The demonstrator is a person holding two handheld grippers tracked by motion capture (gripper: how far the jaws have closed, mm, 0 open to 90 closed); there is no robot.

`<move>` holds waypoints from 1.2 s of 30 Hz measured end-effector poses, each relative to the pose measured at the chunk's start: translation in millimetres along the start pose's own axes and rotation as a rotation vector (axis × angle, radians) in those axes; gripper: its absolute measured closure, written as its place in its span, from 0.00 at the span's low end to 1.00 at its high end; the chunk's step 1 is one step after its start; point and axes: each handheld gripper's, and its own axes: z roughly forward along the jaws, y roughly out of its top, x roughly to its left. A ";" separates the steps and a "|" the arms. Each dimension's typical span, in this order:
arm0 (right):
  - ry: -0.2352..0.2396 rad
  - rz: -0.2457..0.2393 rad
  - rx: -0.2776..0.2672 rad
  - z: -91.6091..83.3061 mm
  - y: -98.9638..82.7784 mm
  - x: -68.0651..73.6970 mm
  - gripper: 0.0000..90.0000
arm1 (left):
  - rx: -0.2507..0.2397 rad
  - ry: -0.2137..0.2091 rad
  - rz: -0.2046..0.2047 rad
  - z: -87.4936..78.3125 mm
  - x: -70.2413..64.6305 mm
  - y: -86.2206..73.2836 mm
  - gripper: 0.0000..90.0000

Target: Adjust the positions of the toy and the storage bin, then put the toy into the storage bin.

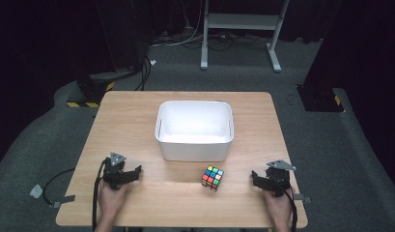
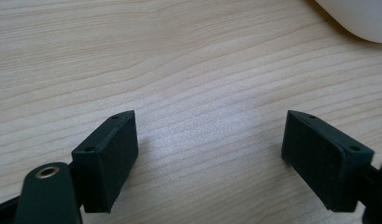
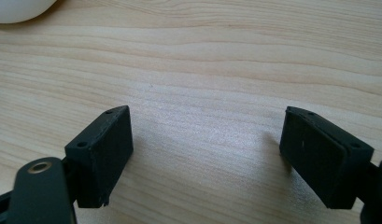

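Observation:
A scrambled colour cube sits on the wooden table, just in front of a white rectangular bin. My left gripper rests near the table's front left, held by a hand, its tips pointing right toward the cube. In the left gripper view its jaws stand wide apart over bare wood. My right gripper lies at the front right, tips pointing left toward the cube. Its jaws are also spread, with nothing between them.
The bin's rounded corner shows at the top right of the left gripper view and at the top left of the right gripper view. A white desk frame stands on the grey floor beyond the table.

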 end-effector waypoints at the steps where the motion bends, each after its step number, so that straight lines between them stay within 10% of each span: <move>1: 0.000 -0.002 -0.001 -0.1 -0.1 -0.1 0.19 | 0.000 0.000 0.000 0.0 0.0 0.0 0.21; 36: 0.008 -0.010 0.005 0.0 -0.1 0.7 0.16 | 0.000 0.004 -0.004 -0.3 -0.2 -0.2 0.21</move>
